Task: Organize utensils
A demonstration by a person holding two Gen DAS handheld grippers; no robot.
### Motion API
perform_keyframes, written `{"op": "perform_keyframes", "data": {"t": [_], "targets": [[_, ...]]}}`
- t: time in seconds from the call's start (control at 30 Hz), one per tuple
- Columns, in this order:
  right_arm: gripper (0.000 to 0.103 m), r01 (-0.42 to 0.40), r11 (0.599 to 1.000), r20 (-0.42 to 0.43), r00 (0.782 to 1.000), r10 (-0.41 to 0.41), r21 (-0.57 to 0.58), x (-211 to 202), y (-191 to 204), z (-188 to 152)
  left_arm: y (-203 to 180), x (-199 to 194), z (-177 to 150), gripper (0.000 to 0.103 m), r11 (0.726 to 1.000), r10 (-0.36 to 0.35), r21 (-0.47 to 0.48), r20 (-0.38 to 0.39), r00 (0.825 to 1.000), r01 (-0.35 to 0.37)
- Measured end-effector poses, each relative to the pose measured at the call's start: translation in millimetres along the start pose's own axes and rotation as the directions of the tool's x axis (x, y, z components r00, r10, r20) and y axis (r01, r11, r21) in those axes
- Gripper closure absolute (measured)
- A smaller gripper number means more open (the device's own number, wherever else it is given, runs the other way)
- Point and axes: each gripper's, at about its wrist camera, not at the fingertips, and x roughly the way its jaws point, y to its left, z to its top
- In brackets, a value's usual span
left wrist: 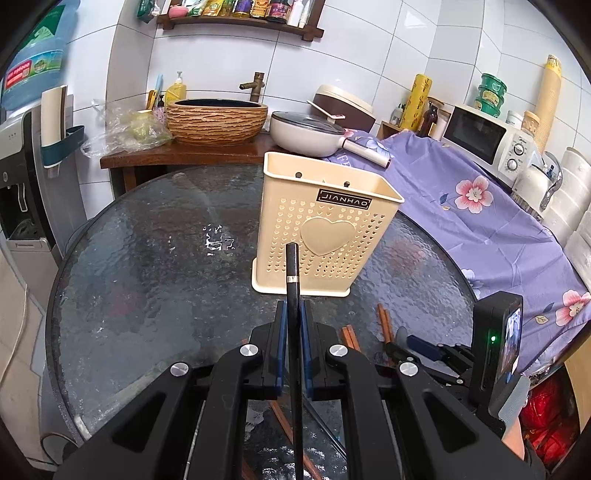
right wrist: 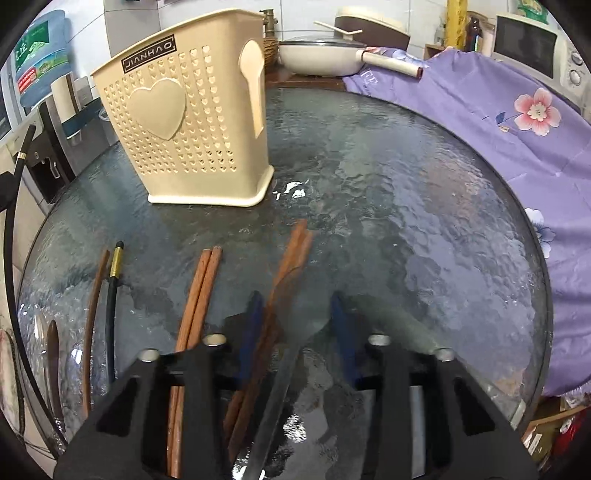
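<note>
White tiled wall (left wrist: 332, 74) — round glass table (left wrist: 147, 258), wooden shelf (left wrist: 240, 22).

Basin sink (left wrist: 217, 120), lidded pan (left wrist: 306, 133), microwave (left wrist: 487, 142)

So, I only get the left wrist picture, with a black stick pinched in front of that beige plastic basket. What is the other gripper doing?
Observer: The right gripper is open, its blue pads either side of a pair of brown wooden chopsticks and what looks like a grey metal spoon on the round glass table.
Operator: Does my black stick have a mate?
Observer: Yes, a second black chopstick with a gold band lies on the glass, left of the right gripper.
Operator: Anything on the basket I miss?
Observer: The beige basket has a raised spoon shape on its side wall.
</note>
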Motion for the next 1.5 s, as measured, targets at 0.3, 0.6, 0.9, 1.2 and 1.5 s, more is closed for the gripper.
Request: {"op": "perform_keyframes", "data": {"t": [0.3,0.6,0.9,1.2,1.5], "targets": [[0.092,-0.038,0.999,0.022,0.999,0.038,0.014,-4.5,-5.8,3.4,-0.9,1.2,0.2,0.096,1.000,0.000,0.002,0.002,1.000,0.000],[0.057,-0.046,0.999,0.063,0.997,0.046,0.014,-15.7,-12.5,-0.2,-1.9,-1.4,1.2,0.096,1.000,-0.006,0.005,0.004,1.000,0.006],[0.057,0.025,0.999,0.008,1.000,-0.025,0.039,-2.8,-17.0,7.6,0.3,-4.1,1.4,0.096,1.000,-0.007,0.004,0.006,1.000,0.007],[0.076,0.024,0.999,-0.001,1.000,-0.023,0.040,5.5,-11.4,8.9,1.5,-3.1,1.1,0.096,1.000,-0.006,-0.001,0.001,1.000,0.006],[0.086,-0.019,0.999,0.013,1.000,0.018,0.051,3.1,-13.9,7.5,2.2,-2.0,0.8,0.096,1.000,-0.005,-0.005,-0.002,1.000,0.005]]}}
